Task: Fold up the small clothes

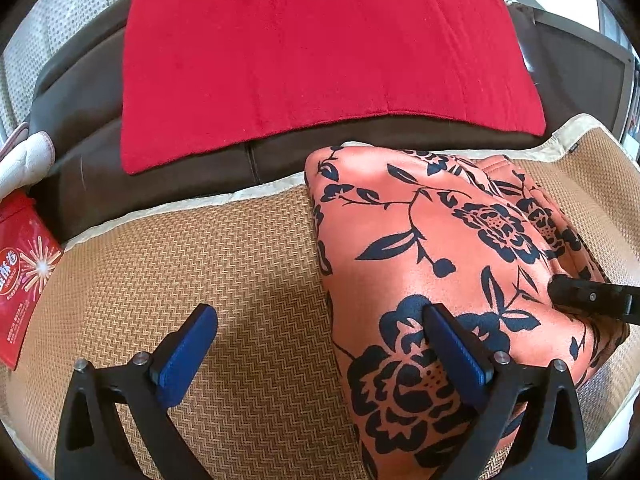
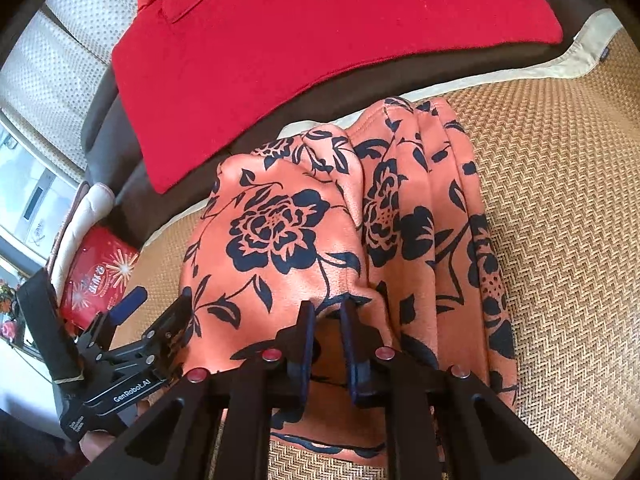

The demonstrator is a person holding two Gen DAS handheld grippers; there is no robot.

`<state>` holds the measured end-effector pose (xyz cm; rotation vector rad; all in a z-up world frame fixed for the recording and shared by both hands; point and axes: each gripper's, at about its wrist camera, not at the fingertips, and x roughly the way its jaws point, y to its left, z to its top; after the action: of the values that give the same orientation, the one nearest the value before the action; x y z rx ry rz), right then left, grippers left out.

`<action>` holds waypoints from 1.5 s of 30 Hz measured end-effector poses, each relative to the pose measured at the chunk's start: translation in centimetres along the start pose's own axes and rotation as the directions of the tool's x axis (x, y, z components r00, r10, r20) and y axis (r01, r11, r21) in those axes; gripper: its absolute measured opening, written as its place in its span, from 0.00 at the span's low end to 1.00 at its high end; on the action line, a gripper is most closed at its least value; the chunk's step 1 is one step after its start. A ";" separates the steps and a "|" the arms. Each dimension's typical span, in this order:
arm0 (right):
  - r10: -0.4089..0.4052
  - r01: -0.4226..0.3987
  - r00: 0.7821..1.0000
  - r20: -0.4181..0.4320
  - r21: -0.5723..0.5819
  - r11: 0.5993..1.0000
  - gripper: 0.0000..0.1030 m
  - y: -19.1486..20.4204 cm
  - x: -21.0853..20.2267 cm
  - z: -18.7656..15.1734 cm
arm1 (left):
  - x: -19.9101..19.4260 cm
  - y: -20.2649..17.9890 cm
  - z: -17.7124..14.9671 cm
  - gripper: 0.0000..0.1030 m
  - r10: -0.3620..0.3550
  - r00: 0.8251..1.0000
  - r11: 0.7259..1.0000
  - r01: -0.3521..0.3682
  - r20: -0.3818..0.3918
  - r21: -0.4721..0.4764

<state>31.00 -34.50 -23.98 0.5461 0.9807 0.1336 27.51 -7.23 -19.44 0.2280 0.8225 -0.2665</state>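
Orange floral garment (image 1: 420, 240), folded, lying on woven straw mat (image 1: 240, 280), just in front of red cloth (image 1: 320, 60) on brown sofa (image 1: 80, 120). Left gripper (image 1: 320, 344) spread wide, one pad over garment, other over mat. Right gripper (image 2: 326, 320) nearly closed, pinching garment's near fold. "GenRobot.AI" readable on left gripper body. Red packet (image 2: 100, 276) at mat's left; print illegible.

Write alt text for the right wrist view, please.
The right gripper is nearly closed on an edge of a folded orange floral garment lying on a woven mat. The open left gripper is beside it; a red cloth lies behind.
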 end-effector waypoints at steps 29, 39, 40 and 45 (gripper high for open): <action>0.012 -0.012 0.995 0.100 0.004 1.000 0.18 3.0 2.5 3.5 | 4.4 3.1 2.4 1.00 -0.054 0.995 0.991 0.043 -0.081 -0.128; 0.031 -0.032 0.995 0.094 0.013 0.999 0.19 2.4 2.0 3.2 | 2.0 3.5 2.6 1.00 -0.050 0.999 0.993 0.048 -0.016 -0.109; 0.030 -0.031 0.994 0.108 0.010 0.999 0.19 2.3 1.5 3.1 | 1.8 3.4 2.7 1.00 -0.049 0.999 0.993 0.048 -0.008 -0.108; -0.009 0.007 0.997 0.075 0.033 0.999 0.47 1.4 1.9 2.5 | 2.9 1.4 1.9 1.00 0.002 0.999 1.000 -0.004 -0.051 -0.025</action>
<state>34.31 -33.61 -23.63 0.5730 0.9131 0.0898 31.18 -6.93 -20.19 0.2130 0.8759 -0.2479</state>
